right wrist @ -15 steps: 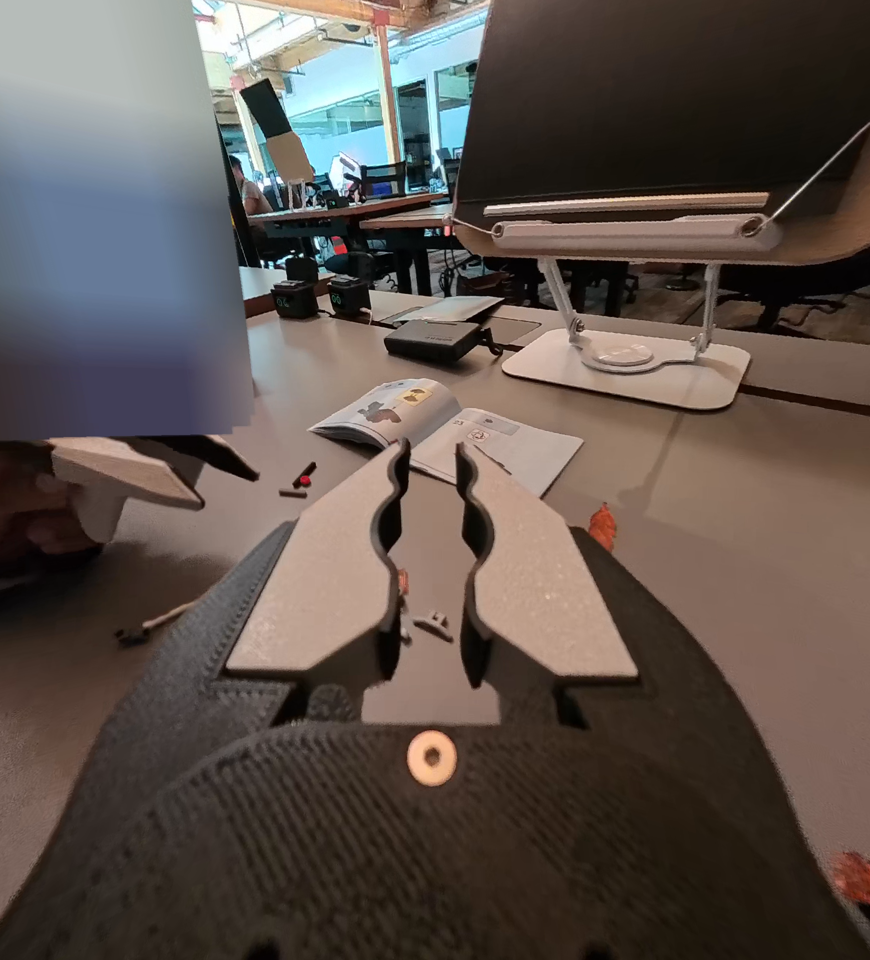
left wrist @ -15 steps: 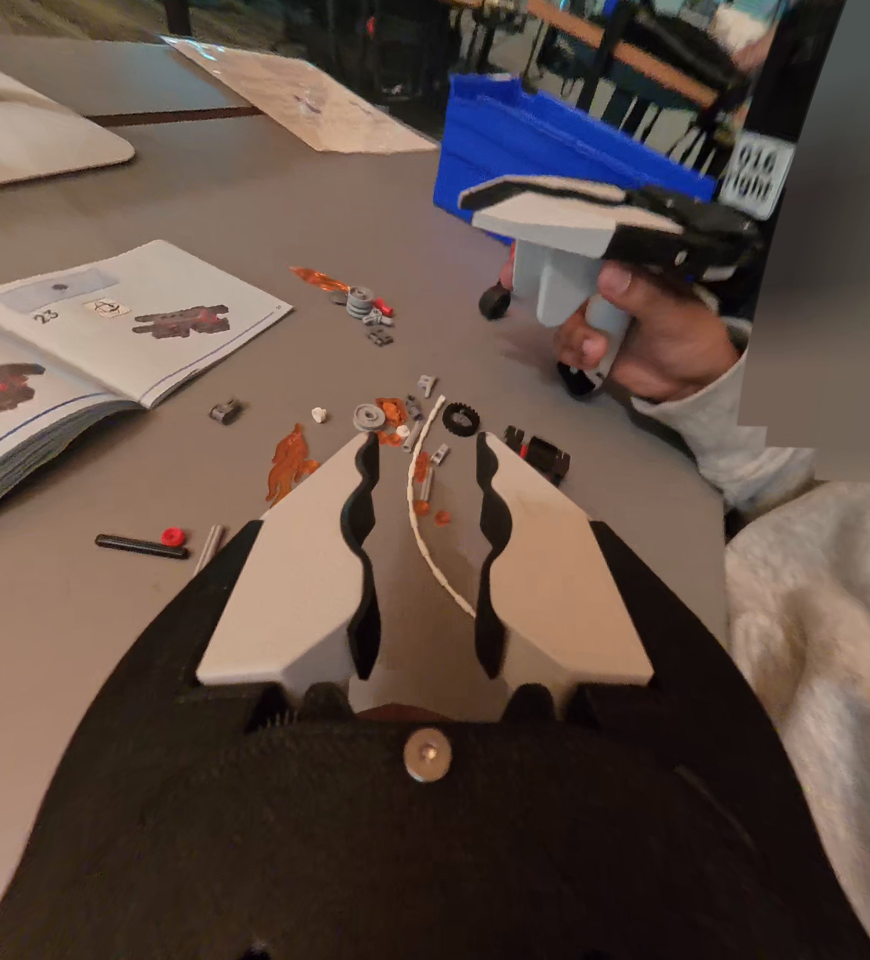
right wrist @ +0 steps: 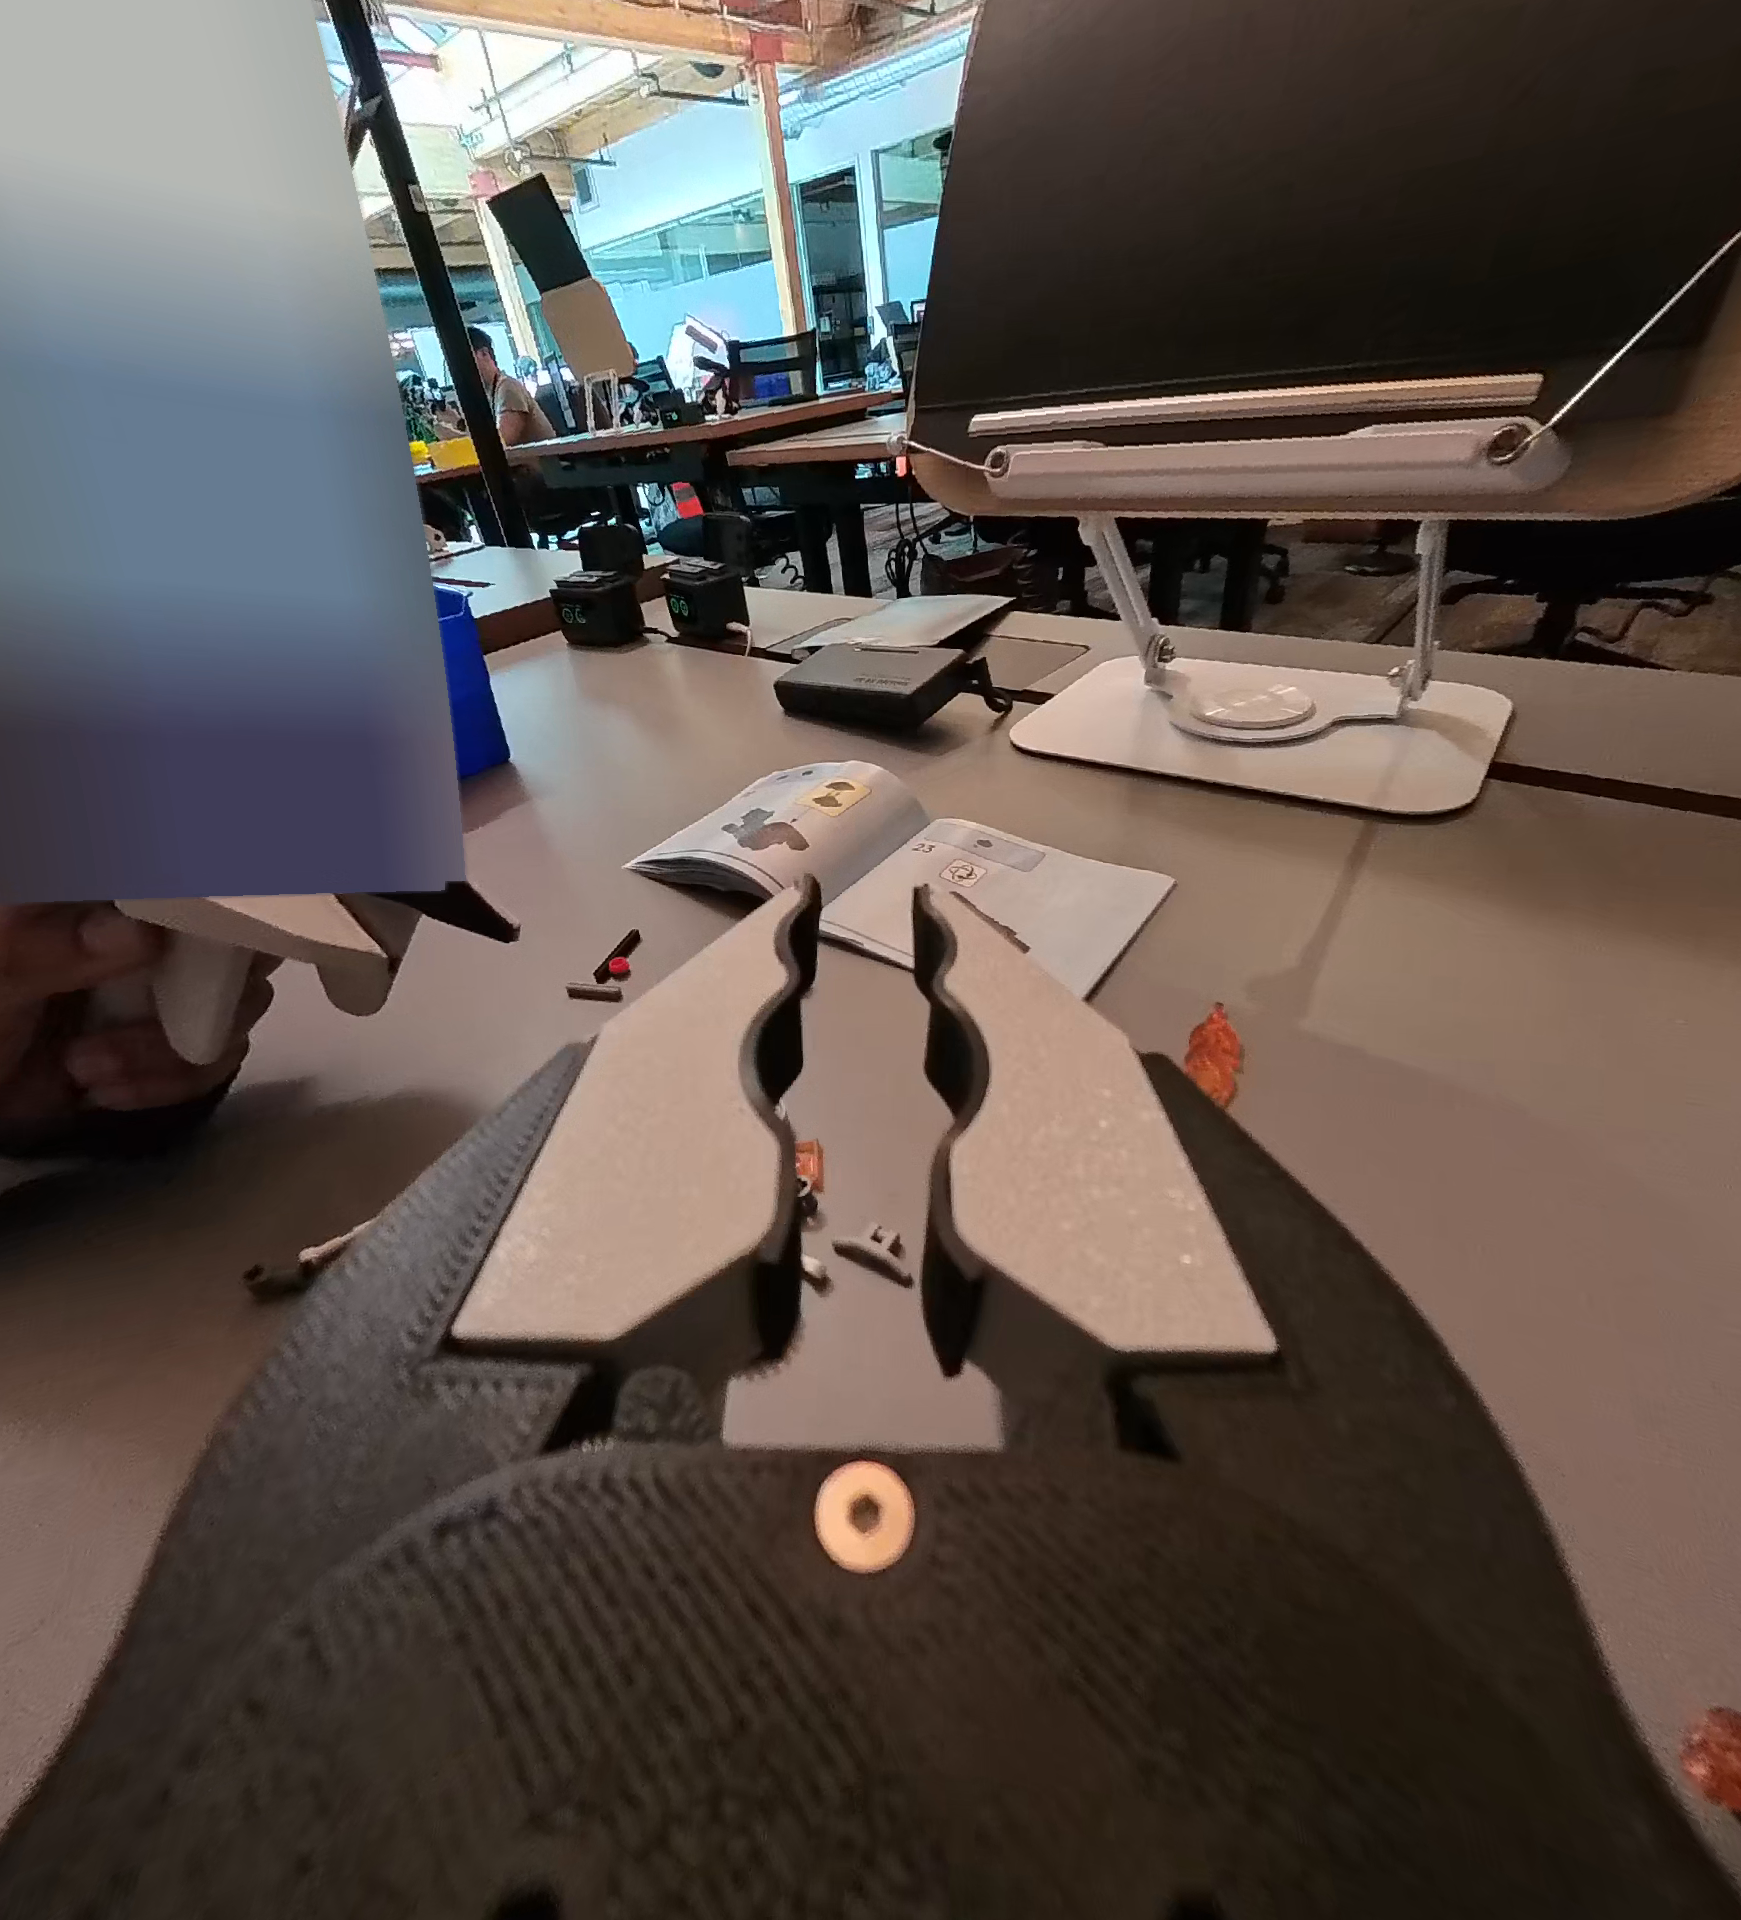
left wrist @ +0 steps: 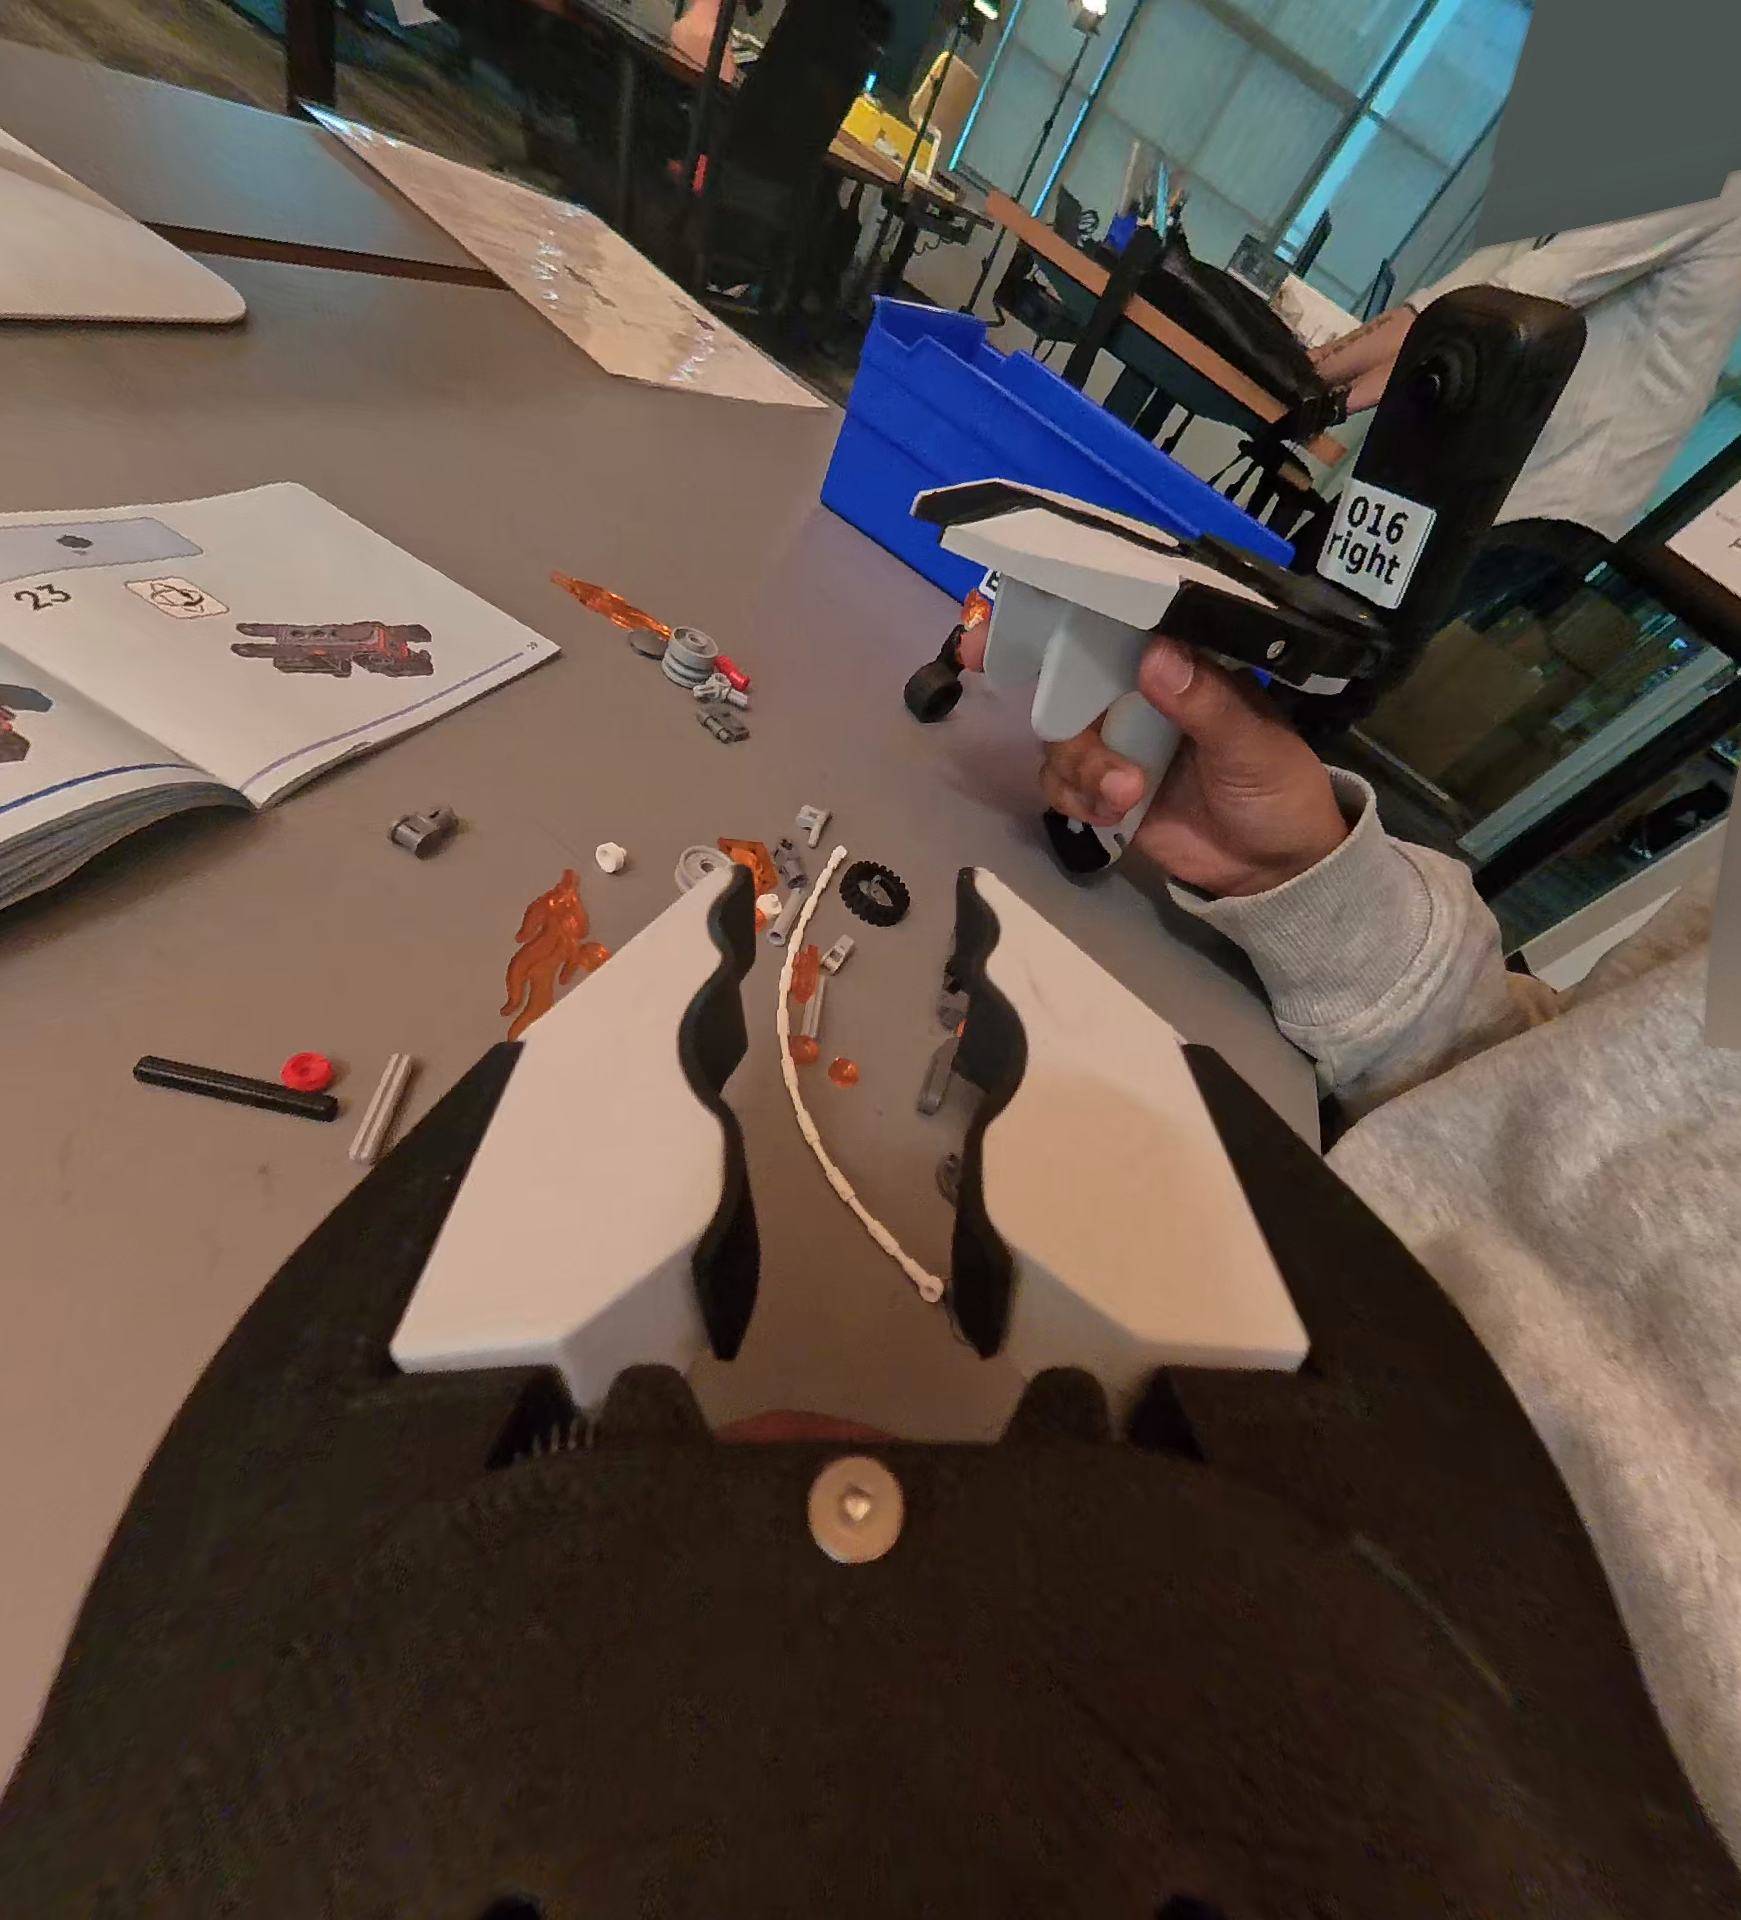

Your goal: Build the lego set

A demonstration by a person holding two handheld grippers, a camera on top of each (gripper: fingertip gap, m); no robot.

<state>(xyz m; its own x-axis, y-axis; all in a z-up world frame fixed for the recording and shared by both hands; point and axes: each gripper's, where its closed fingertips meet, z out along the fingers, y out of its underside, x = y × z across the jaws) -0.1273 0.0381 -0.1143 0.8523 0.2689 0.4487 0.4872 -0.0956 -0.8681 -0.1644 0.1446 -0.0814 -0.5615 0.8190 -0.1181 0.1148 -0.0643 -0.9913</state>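
At the left of the left wrist view, an open instruction booklet (left wrist: 222, 644) lay on the grey desk (left wrist: 409, 416). At mid-frame, loose lego pieces (left wrist: 793, 935) were scattered ahead of the left gripper (left wrist: 850, 883), whose jaws stood apart and empty, a white flexible rod (left wrist: 824, 1122) lying between them. At right, a hand (left wrist: 1209, 769) held the right gripper (right wrist: 866, 899), jaws also parted, gripping nothing.

Left gripper (left wrist: 850, 883): fingers parted, nothing between them, held low and angled downward. Right gripper (right wrist: 866, 904): fingers parted by a narrower gap, also empty, nearly level. Right hand (left wrist: 1198, 769) wraps its pistol grip, grey sleeve at the wrist. Left hand (right wrist: 35, 1008) grips its handle likewise.
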